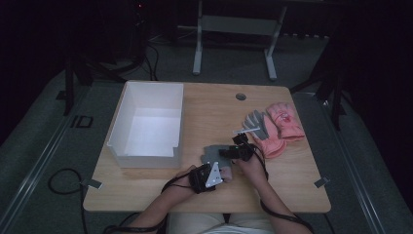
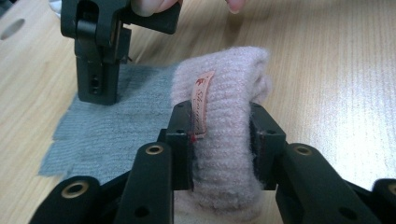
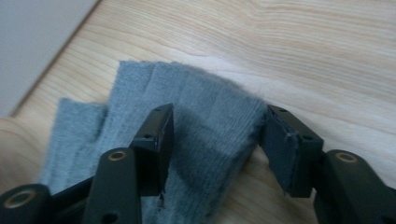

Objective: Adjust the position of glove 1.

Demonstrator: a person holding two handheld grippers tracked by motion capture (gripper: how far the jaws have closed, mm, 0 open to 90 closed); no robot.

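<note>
A knitted glove lies at the front middle of the table, grey in the hand [image 1: 211,153] and pale pink at the cuff [image 2: 229,93], which carries a small sewn label [image 2: 201,100]. My left gripper [image 2: 222,140] is shut on the cuff, and it sits at the glove's near end [image 1: 221,175]. My right gripper [image 3: 217,140] stands open over the grey part [image 3: 205,112], one jaw resting on the fabric and the other at its edge. From the left gripper view, the right gripper [image 2: 98,88] stands upright, pressing down on the grey knit.
An empty white box [image 1: 146,157] stands at the table's left. A grey glove [image 1: 255,122] and two pink gloves [image 1: 285,119] lie at the right, just beyond my right hand. The table has a cable hole [image 1: 240,96] at the back.
</note>
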